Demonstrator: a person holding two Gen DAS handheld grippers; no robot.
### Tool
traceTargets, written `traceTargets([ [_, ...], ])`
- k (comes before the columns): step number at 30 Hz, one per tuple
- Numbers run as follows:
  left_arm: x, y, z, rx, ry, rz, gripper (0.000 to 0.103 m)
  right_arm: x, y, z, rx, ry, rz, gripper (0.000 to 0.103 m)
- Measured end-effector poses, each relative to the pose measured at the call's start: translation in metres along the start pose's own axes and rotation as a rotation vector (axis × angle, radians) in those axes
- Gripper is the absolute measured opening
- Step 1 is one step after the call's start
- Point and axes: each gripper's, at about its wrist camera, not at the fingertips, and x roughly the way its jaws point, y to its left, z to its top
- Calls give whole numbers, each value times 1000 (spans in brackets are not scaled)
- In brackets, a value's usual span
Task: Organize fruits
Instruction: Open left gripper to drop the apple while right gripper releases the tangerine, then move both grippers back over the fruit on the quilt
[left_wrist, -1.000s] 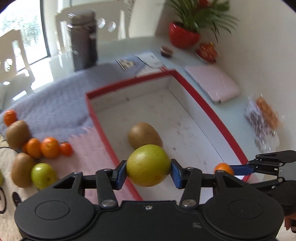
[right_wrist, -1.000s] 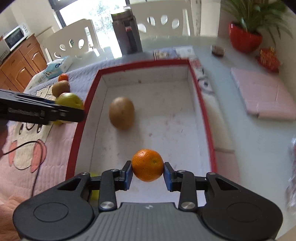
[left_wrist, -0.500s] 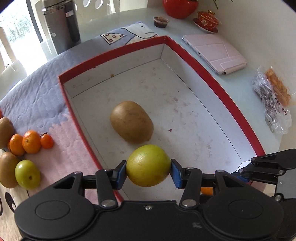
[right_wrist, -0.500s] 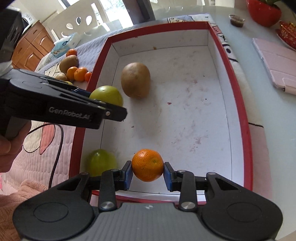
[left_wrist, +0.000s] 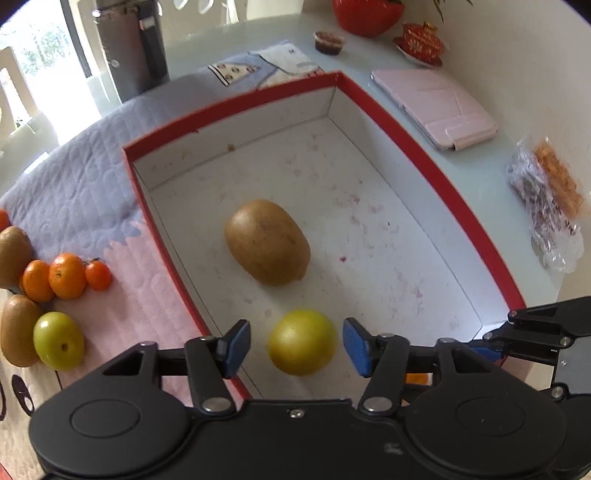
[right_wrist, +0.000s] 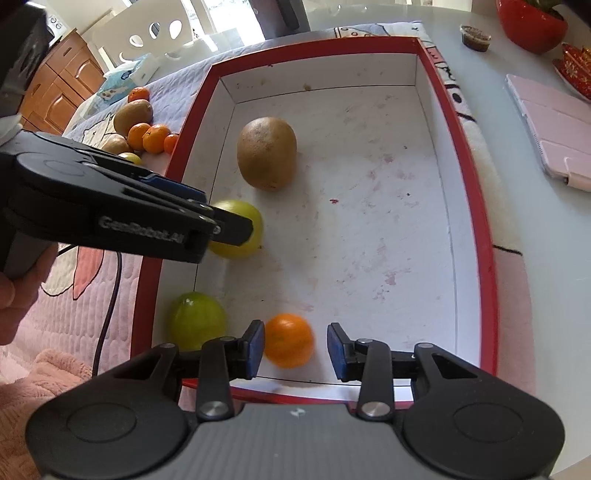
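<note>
A red-rimmed white box (left_wrist: 424, 166) (right_wrist: 480, 229) holds a brown kiwi (left_wrist: 267, 242) (right_wrist: 266, 153). My left gripper (left_wrist: 297, 347) is open; a yellow-green fruit (left_wrist: 302, 347) (right_wrist: 243, 229) sits loose and blurred between its pads, low in the box. My right gripper (right_wrist: 295, 347) is open; an orange (right_wrist: 289, 339) lies loose and blurred between its pads at the box's near edge. Another green fruit (right_wrist: 195, 320) lies in the near left corner of the box.
On the quilted mat left of the box lie kiwis (left_wrist: 14, 251), small oranges (left_wrist: 66, 275) and a green fruit (left_wrist: 59, 339). A pink case (left_wrist: 436, 107), a snack bag (left_wrist: 546, 218), a red pot (left_wrist: 365, 14) and a dark cylinder (left_wrist: 129, 48) stand around the box.
Both grippers have opened and let go: the yellow-green fruit and the orange have dropped from the pads into the box. Both grippers have moved lower and further over the box.
</note>
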Motion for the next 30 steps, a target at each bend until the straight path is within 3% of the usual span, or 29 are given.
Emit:
traceTargets([
  [7,-25,21,1,-66,-58,-22,69,-13,-1,0,10,-26,-36,42],
  [15,-47,47,-4,-116,-105,3,69,-23,5,6,13,-59,-79,44],
  [30,-81,121,-30,-238,-167,59,69,-33,54,35,-6,-132,-121,48],
])
